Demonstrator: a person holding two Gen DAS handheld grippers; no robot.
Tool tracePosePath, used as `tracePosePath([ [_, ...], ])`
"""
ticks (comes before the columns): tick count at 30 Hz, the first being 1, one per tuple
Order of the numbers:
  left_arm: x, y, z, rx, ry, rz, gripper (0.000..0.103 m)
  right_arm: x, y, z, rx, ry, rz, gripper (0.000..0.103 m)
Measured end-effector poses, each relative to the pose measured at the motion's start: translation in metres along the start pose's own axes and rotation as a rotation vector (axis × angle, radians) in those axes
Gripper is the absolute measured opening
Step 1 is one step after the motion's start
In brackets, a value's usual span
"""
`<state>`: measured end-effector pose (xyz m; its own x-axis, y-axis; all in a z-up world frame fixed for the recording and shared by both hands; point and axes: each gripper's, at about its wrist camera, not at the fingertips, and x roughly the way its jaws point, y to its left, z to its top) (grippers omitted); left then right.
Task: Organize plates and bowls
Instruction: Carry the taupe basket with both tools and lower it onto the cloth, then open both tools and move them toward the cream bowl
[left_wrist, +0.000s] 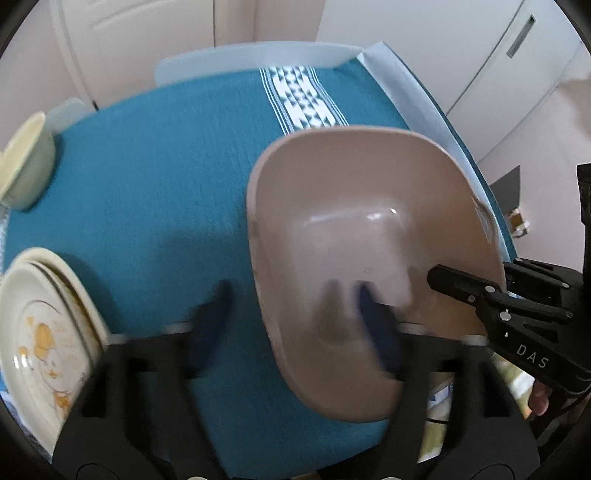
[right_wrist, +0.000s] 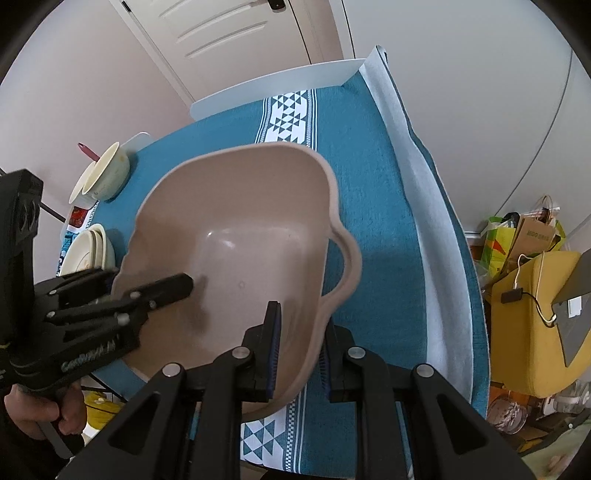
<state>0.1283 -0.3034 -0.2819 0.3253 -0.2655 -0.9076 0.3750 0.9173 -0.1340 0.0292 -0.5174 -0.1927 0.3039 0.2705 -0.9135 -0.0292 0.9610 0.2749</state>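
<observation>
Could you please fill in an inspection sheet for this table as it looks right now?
Surface: table under a teal woven cloth with a white patterned stripe.
Job's things: large beige plastic basin on the cloth; stack of cream plates and a pale cream bowl at its left edge.
Clutter: pink utensil handle behind the bowl.
Grippers: left gripper open, jaws astride the basin's near rim; right gripper shut on the basin's rim.
Cables: white cord and black adapter on a yellow box beside the table.
Surroundings: white panelled door; paper bags on the floor.
</observation>
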Motion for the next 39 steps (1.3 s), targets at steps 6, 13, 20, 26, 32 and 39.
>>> tracePosePath([
  [6, -0.008, 0.001, 0.003, 0.015, -0.031, 0.008, 0.081, -0.005, 0.000, -0.001, 0.008, -0.033, -0.010, 0.064],
  [13, -0.029, 0.006, 0.000, 0.011, -0.050, 0.011, 0.081, -0.018, -0.004, 0.000, 0.031, -0.074, 0.012, 0.075],
  [20, -0.099, 0.024, -0.007, -0.034, -0.110, 0.021, 0.081, -0.064, 0.021, 0.005, -0.009, -0.121, 0.044, 0.075],
  [26, -0.183, 0.066, -0.006, -0.117, -0.245, 0.077, 0.081, -0.121, 0.076, 0.035, -0.156, -0.243, 0.106, 0.076],
  [32, -0.245, 0.140, -0.001, -0.235, -0.376, 0.155, 0.092, -0.139, 0.149, 0.080, -0.286, -0.340, 0.217, 0.096],
  [39, -0.267, 0.239, 0.009, -0.333, -0.399, 0.197, 0.092, -0.117, 0.236, 0.131, -0.373, -0.351, 0.261, 0.096],
])
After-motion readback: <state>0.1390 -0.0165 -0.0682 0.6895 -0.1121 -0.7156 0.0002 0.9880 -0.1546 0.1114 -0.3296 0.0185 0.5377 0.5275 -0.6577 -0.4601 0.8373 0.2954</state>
